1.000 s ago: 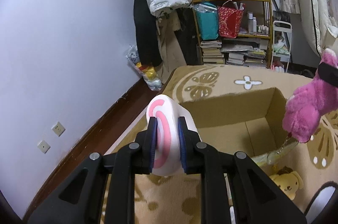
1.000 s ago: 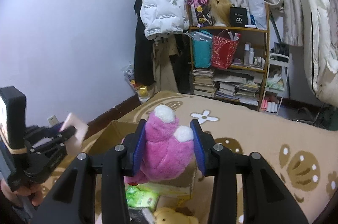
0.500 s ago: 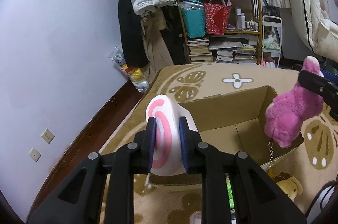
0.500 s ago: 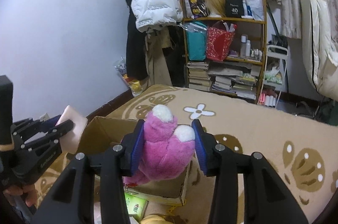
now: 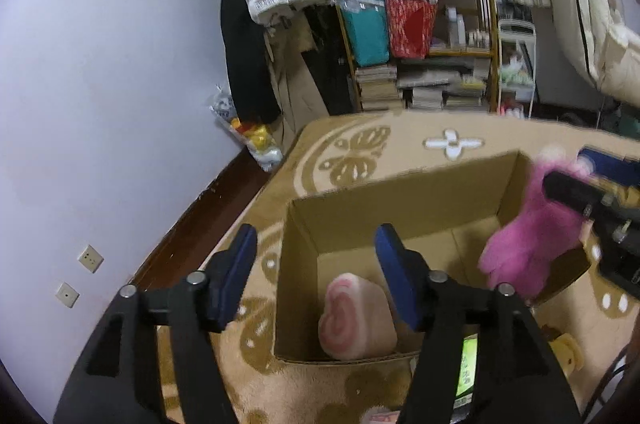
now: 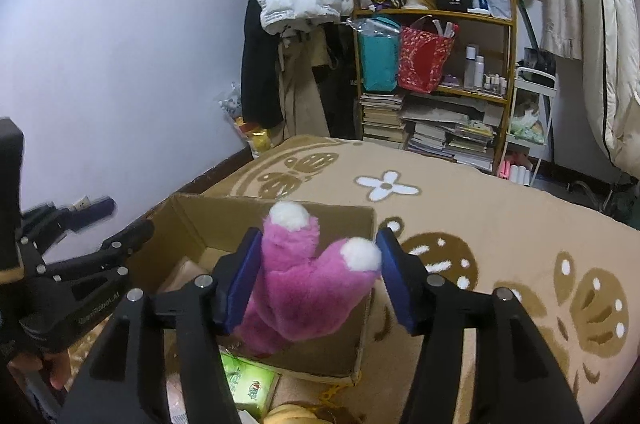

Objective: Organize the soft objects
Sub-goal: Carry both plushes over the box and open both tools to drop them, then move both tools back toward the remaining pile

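Heart cushion (image 5: pixel 356 320) dropped into cardboard box (image 5: pixel 400 200), beige patterned rug (image 6: pixel 500 224), lavender wall (image 5: pixel 100 64)

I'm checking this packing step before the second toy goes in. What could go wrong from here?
1. The pink plush toy sits between the right gripper fingers near the cardboard box's right wall; released there, it may catch the rim and tumble onto the rug.
2. The left gripper hangs open above the box; both grippers over one opening might collide.
3. The pink-and-white cushion fills the near corner, so the plush could land on top.
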`<action>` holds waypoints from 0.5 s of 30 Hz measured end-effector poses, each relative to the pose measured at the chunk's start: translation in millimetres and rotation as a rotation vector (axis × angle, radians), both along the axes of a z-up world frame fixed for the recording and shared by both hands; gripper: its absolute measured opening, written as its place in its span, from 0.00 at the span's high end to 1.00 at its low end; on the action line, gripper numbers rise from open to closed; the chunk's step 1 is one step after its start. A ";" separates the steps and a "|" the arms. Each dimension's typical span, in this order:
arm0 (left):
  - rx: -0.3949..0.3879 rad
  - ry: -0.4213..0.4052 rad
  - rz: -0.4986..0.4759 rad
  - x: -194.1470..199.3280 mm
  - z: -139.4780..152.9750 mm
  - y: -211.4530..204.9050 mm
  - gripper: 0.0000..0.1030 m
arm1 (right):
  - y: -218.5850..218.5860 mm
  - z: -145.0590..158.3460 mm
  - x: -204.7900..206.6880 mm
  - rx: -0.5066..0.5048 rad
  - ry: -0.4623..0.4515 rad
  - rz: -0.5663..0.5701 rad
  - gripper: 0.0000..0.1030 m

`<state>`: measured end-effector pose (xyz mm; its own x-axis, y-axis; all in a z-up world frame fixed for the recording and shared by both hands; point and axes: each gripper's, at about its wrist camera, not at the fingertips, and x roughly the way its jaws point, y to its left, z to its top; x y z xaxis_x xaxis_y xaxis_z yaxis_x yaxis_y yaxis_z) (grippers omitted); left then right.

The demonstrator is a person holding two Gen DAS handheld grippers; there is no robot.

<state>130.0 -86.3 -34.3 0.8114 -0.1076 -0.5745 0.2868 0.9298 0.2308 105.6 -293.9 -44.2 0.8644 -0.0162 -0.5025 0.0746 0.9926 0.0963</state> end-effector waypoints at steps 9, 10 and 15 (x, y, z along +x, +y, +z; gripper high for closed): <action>-0.022 -0.001 0.063 4.1 12.3 18.1 0.16 | 1.4 6.5 -10.4 0.004 -0.023 -0.006 0.06; -0.025 -0.002 0.068 3.6 13.0 19.2 0.11 | 1.7 7.3 -11.7 0.003 -0.023 -0.006 0.02; -0.046 0.001 0.087 -0.4 19.0 27.2 0.03 | 3.1 9.4 -19.1 0.006 -0.018 -0.017 0.00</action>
